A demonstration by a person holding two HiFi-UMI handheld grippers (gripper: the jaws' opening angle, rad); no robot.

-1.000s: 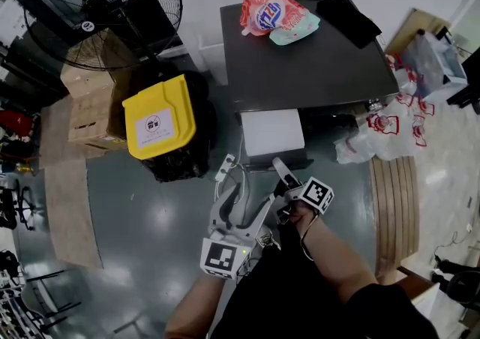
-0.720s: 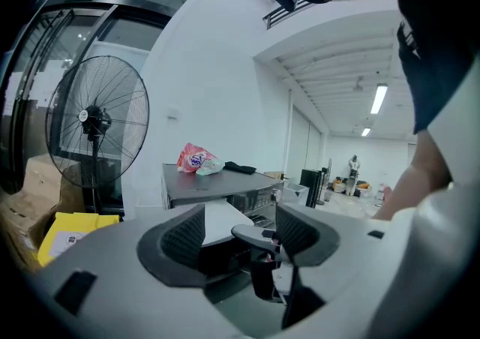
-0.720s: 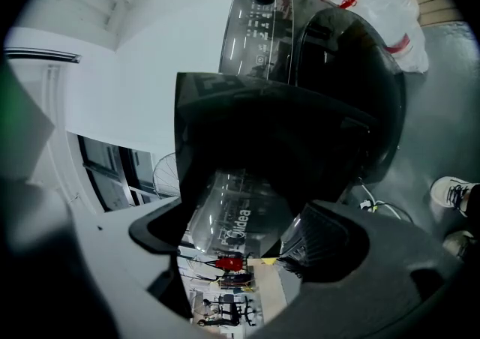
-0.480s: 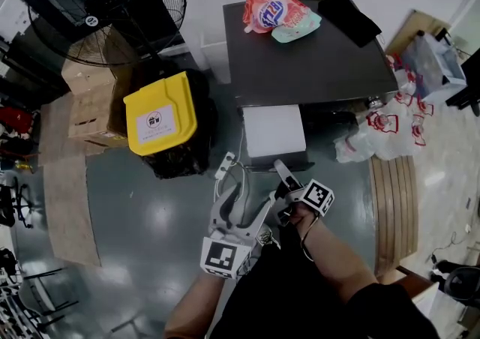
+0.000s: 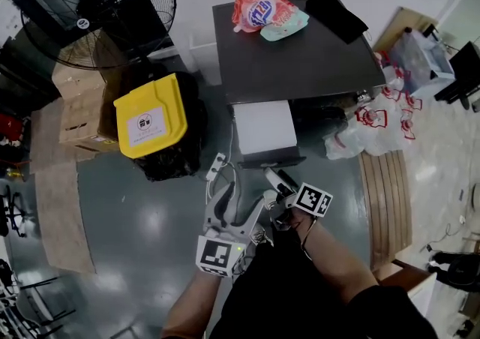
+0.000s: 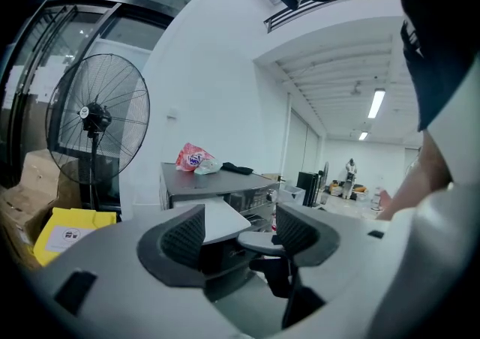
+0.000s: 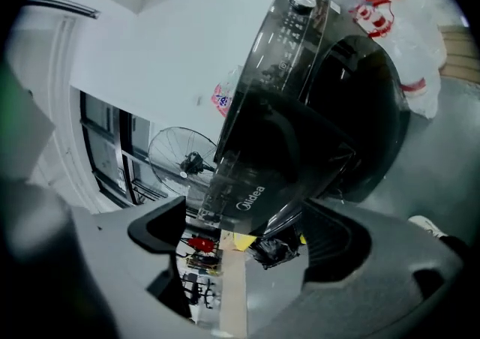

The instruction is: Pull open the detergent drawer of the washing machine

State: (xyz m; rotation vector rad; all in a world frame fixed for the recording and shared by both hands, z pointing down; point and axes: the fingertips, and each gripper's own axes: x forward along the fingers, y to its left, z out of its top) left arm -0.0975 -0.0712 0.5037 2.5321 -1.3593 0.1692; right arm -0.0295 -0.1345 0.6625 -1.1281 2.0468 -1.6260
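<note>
- My right claw (image 5: 276,178) (image 7: 247,244) points toward 12 o'clock at the detergent drawer (image 5: 262,129). Its jaws are spread and clamp nothing, and its tip is just short of the drawer's dark front.
- The detergent drawer stands pulled out of the washing machine (image 5: 300,52). Its white top is exposed, and it juts toward 6 o'clock from the left end of the machine's front.
- In the right gripper view, a panel lettered Midea (image 7: 247,196) looms just beyond the gap between my parted jaws.
- My left claw (image 5: 246,199) (image 6: 240,234) hangs just beside the right one, at its 8 o'clock. Its jaws are wide apart with nothing gripped between them.
- At the far edge of the machine's top, at 12 o'clock, lies a pink detergent bag (image 5: 259,9). A black cloth (image 5: 336,16) lies at 1 o'clock.
- A yellow-lidded bin (image 5: 150,116) sits at 10 o'clock from my claws, with a standing fan (image 5: 97,7) beyond it at 11 o'clock.
- White plastic bags (image 5: 375,124) are heaped at 2 o'clock, beside the machine.
</note>
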